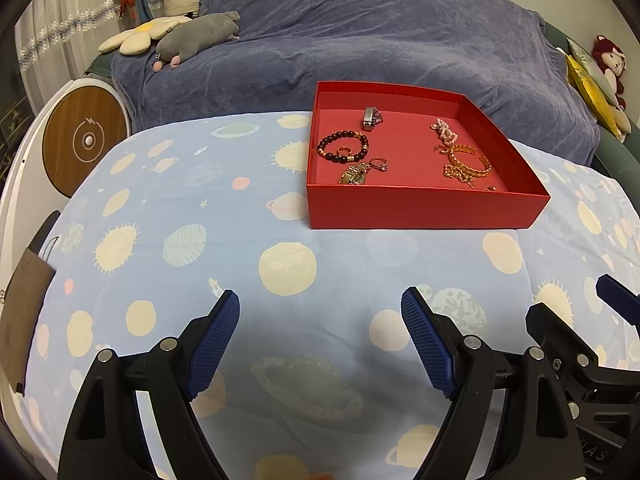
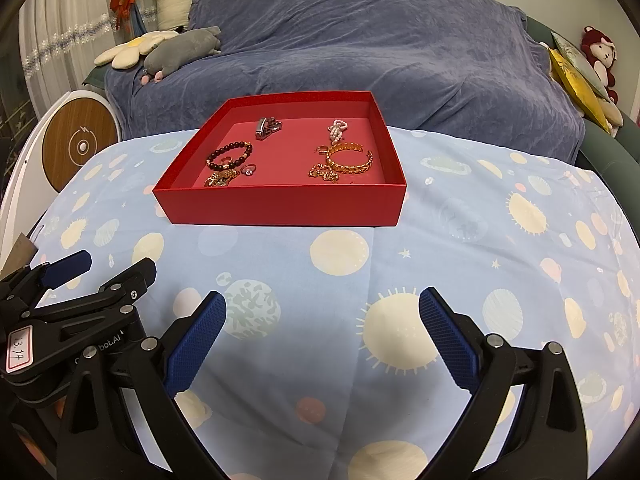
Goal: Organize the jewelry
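Note:
A red tray (image 1: 424,210) (image 2: 280,208) stands on the table's far side. It holds a dark bead bracelet (image 1: 343,146) (image 2: 230,156), a silver clasp (image 1: 371,118) (image 2: 267,127), a pearl piece (image 1: 445,132) (image 2: 337,130), a gold cuff (image 1: 469,160) (image 2: 349,158), a gold chain (image 1: 460,174) (image 2: 324,172), rings (image 1: 379,164) (image 2: 248,169) and a gold watch-like piece (image 1: 354,174) (image 2: 220,179). My left gripper (image 1: 320,320) is open and empty, short of the tray. My right gripper (image 2: 322,320) is open and empty beside it.
The table wears a light blue planet-print cloth (image 1: 200,240) (image 2: 480,240). A blue-covered sofa (image 1: 360,40) with plush toys (image 1: 196,38) stands behind. A round white and wood device (image 1: 82,140) is at the left. A brown card (image 1: 20,312) lies at the left edge.

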The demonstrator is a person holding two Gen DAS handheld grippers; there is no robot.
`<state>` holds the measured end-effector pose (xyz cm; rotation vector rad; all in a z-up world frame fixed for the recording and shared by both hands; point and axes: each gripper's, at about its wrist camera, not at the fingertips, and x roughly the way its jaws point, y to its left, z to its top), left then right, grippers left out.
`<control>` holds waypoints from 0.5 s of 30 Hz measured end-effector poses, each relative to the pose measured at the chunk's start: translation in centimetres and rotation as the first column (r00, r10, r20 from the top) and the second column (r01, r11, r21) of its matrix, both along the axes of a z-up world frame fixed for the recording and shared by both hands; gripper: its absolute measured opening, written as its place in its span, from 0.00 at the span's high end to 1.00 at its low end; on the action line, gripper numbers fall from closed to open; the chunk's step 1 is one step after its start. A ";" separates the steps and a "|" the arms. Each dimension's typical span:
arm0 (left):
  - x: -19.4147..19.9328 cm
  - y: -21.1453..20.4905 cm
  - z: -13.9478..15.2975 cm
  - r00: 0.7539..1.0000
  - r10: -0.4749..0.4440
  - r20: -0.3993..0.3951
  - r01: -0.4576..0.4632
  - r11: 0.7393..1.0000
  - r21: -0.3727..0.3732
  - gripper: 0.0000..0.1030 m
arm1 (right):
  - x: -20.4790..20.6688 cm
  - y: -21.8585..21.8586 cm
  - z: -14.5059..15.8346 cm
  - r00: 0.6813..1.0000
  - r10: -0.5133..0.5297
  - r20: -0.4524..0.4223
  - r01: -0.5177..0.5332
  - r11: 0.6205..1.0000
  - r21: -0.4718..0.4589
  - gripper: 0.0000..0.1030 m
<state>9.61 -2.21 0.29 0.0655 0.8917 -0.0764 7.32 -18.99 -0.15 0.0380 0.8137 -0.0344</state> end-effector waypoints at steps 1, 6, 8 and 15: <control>0.0 0.0 0.0 1.000 0.000 0.001 0.000 1.000 0.001 0.22 | 0.0 0.0 0.0 1.000 0.000 0.000 0.000 1.000 0.000 0.08; -0.2 -0.1 0.2 1.000 0.003 0.018 -0.003 1.000 0.019 0.22 | 0.0 0.0 0.0 1.000 0.000 0.000 0.000 1.000 0.001 0.08; -0.3 -0.1 0.3 1.000 0.007 0.021 -0.008 1.000 0.023 0.22 | 0.0 0.0 -0.1 1.000 0.001 -0.001 -0.001 1.000 0.002 0.08; -0.3 0.2 0.2 0.999 0.030 0.017 -0.031 0.999 0.018 0.22 | -0.1 0.7 -0.1 1.000 0.007 -0.002 -0.007 1.000 -0.005 0.08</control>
